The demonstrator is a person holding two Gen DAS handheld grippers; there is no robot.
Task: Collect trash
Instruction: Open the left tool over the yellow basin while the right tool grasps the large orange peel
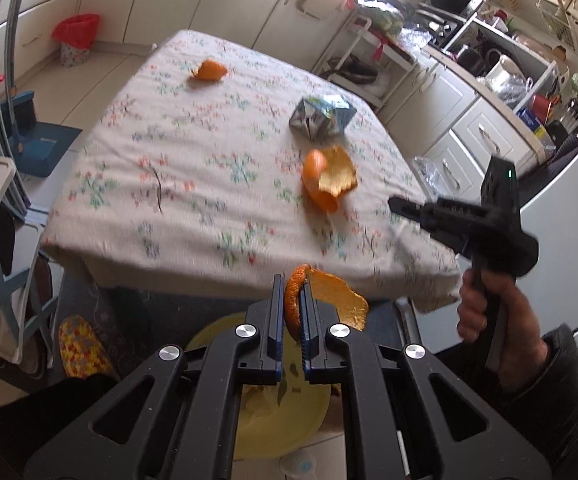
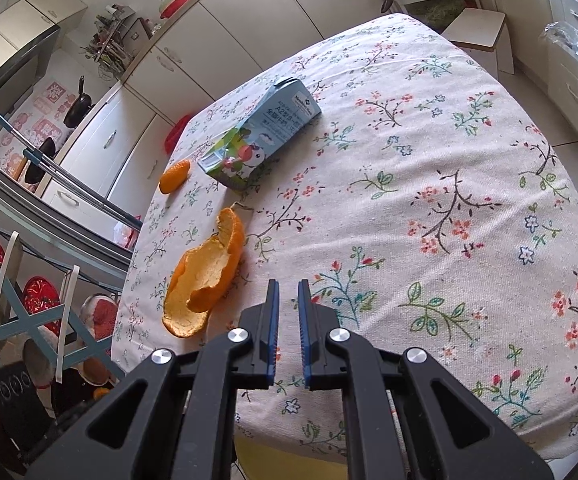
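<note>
1. Hidden or unclear: the left wrist view is showing motion blur across the table (image 1: pixel 193 184). The yellow bin (image 1: pixel 277 412) directly below the left gripper (image 1: pixel 292 280) is lying largely behind that tool's body, and its contents are hard to make out. In the right wrist view only a yellow strip (image 2: pixel 289 462) of it is showing under the table edge.
2. Left gripper: its jaws are standing narrow and are clamping a curled orange peel strip (image 1: pixel 321 300), which is sticking out to the right of the fingers. The tool is hanging past the near table edge, above the bin.
3. Right gripper (image 2: pixel 287 284): its jaws are standing nearly closed with nothing between them, over the cloth. A large orange peel (image 2: pixel 205 276) is lying just to the left of its tips, apart from them. A milk carton (image 2: pixel 257 136) is lying on its side farther ahead, and a small orange peel piece (image 2: pixel 173 176) sits left of the carton.
4. View differences: only the left wrist view is showing the person's hand (image 1: pixel 485 312) gripping the right tool's handle. Only the right wrist view is showing the carton's printed face.
</note>
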